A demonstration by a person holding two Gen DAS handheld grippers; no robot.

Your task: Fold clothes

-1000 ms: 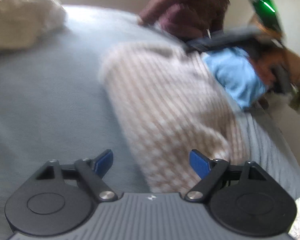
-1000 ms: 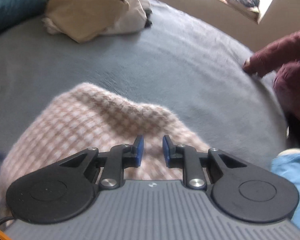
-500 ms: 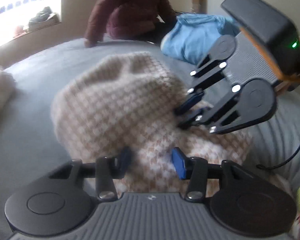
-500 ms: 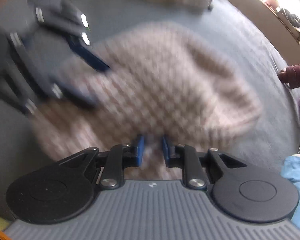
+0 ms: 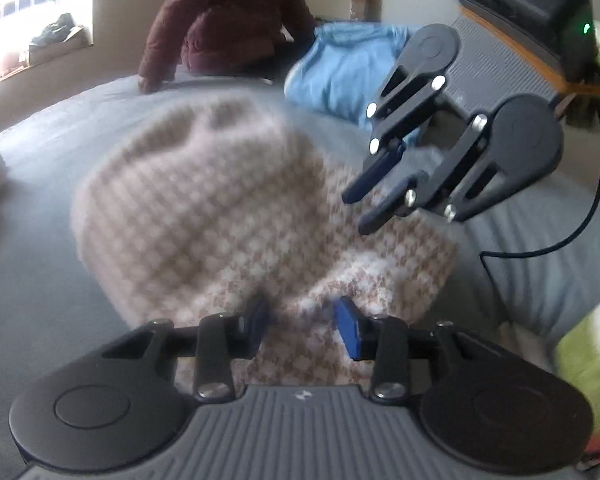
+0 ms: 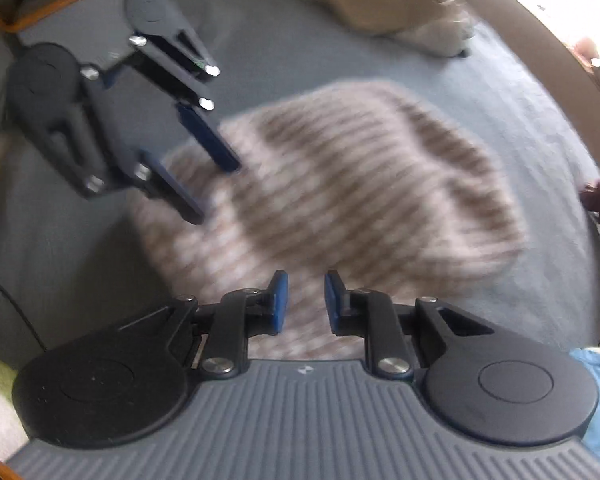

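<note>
Your checked beige-and-white knit garment [image 5: 204, 216] lies bunched in the middle of the grey bed [image 5: 40, 272], filling the centre of both wrist views, though motion blur smears its pattern. At the bottom centre of the left wrist view, your left gripper [image 5: 300, 320] is closing on a raised ridge of that knit: the fold sits between the blue pads [image 5: 350, 332], but you cannot tell whether they already press it. In the right wrist view this gripper [image 6: 216, 188] reaches in from the upper left, its tips over the garment's left edge. Your right gripper [image 6: 302, 304] stands at the bottom centre of its own view with a narrow gap between the pads and knit cloth filling that gap; whether it truly pinches the fabric cannot be told. The left wrist view shows it [image 5: 364, 208] at the right of the frame, tips down on the garment. A light blue garment [image 5: 340, 68] lies at the upper right there, beside a person in a maroon jacket [image 5: 220, 20] leaning a hand on the bed. A tan heap of clothes [image 6: 380, 4] sits at the top of the right wrist view.
</note>
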